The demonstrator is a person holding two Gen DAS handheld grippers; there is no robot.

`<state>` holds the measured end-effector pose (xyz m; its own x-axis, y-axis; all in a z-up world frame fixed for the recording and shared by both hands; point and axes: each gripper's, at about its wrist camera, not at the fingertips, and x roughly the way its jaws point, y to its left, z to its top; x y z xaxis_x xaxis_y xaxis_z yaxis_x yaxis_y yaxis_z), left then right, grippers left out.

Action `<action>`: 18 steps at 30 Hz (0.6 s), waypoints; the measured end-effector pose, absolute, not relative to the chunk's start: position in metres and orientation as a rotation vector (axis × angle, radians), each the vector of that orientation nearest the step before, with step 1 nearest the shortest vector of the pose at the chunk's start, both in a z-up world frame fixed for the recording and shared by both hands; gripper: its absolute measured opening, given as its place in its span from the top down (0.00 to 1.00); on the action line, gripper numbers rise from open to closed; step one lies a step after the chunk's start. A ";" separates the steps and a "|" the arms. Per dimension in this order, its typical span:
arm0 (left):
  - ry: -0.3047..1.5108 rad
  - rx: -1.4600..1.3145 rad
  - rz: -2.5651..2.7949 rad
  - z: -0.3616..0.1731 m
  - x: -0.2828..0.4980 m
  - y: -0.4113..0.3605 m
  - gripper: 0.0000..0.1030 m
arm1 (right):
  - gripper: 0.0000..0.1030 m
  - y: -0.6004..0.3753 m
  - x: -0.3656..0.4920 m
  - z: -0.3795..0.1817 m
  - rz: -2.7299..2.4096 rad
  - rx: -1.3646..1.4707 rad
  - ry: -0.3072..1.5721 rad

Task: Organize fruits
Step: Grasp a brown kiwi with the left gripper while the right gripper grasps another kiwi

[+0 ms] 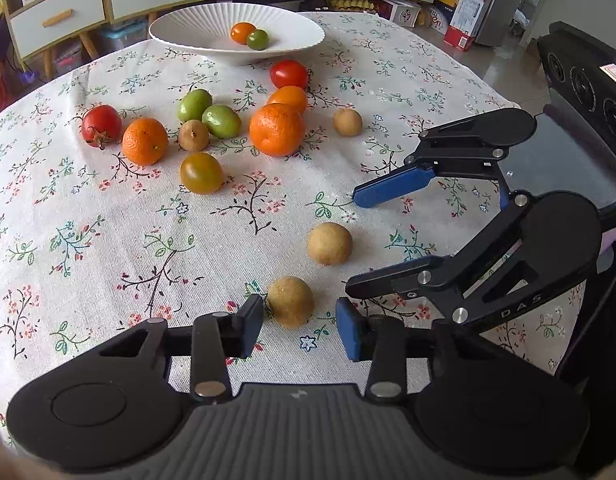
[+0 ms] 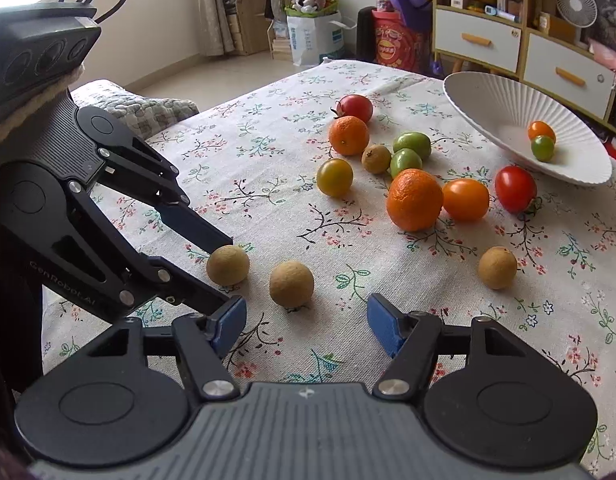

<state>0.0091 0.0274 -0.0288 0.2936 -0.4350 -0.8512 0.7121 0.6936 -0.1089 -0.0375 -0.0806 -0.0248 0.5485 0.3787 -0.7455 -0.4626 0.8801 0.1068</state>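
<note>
My left gripper (image 1: 300, 330) is open, its jaws on either side of a brown longan (image 1: 290, 301) on the tablecloth, not closed on it. A second longan (image 1: 329, 243) lies between the fingers of my open right gripper (image 1: 349, 248). In the right wrist view my right gripper (image 2: 306, 326) is open around that longan (image 2: 291, 283), and the left gripper (image 2: 228, 276) stands open around the other longan (image 2: 228, 265). A white ribbed bowl (image 1: 188, 28) at the far edge holds an orange tomato (image 1: 242, 32) and a green one (image 1: 257, 39).
Oranges (image 1: 276, 129), red tomatoes (image 1: 288, 74), green fruits (image 1: 221, 121), a yellow-green tomato (image 1: 201, 173) and more longans (image 1: 347, 121) lie scattered mid-table. The flowered tablecloth (image 1: 108, 240) covers the table. Cabinets stand behind; the table edge runs along the right.
</note>
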 end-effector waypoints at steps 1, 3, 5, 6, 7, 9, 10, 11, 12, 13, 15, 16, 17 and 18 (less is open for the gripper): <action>1.014 0.314 -0.779 -0.029 0.009 0.027 0.73 | 0.42 -0.080 -0.037 -0.024 0.500 -0.106 0.855; 1.013 0.309 -0.773 -0.029 0.010 0.028 0.78 | 0.48 -0.080 -0.036 -0.024 0.499 -0.104 0.853; 1.013 0.299 -0.765 -0.029 0.011 0.029 0.82 | 0.52 -0.079 -0.034 -0.024 0.500 -0.103 0.853; 1.011 0.295 -0.759 -0.029 0.012 0.029 0.84 | 0.54 -0.079 -0.034 -0.025 0.503 -0.104 0.853; 1.010 0.290 -0.753 -0.030 0.012 0.029 0.84 | 0.55 -0.079 -0.034 -0.025 0.504 -0.106 0.852; 1.008 0.282 -0.749 -0.030 0.011 0.030 0.85 | 0.58 -0.078 -0.033 -0.025 0.504 -0.111 0.848; 1.006 0.282 -0.747 -0.030 0.011 0.029 0.85 | 0.58 -0.078 -0.033 -0.025 0.504 -0.110 0.847; 1.004 0.283 -0.745 -0.029 0.010 0.029 0.85 | 0.59 -0.078 -0.034 -0.025 0.504 -0.108 0.845; 1.001 0.285 -0.744 -0.030 0.010 0.029 0.85 | 0.61 -0.078 -0.034 -0.025 0.504 -0.107 0.845; 1.000 0.286 -0.742 -0.030 0.010 0.028 0.85 | 0.61 -0.078 -0.033 -0.025 0.505 -0.105 0.844; 0.997 0.287 -0.740 -0.030 0.010 0.028 0.85 | 0.66 -0.077 -0.032 -0.026 0.505 -0.104 0.842; 0.996 0.287 -0.739 -0.030 0.010 0.028 0.85 | 0.67 -0.077 -0.031 -0.026 0.505 -0.103 0.842; 0.994 0.287 -0.737 -0.030 0.010 0.028 0.85 | 0.71 -0.076 -0.031 -0.026 0.506 -0.104 0.842; 0.992 0.286 -0.735 -0.030 0.011 0.028 0.85 | 0.74 -0.076 -0.031 -0.025 0.510 -0.104 0.842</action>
<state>0.0105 0.0276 -0.0299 0.3343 -0.4295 -0.8389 0.6770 0.7287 -0.1033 -0.0306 -0.0760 -0.0252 0.5542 0.3903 -0.7352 -0.4709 0.8754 0.1097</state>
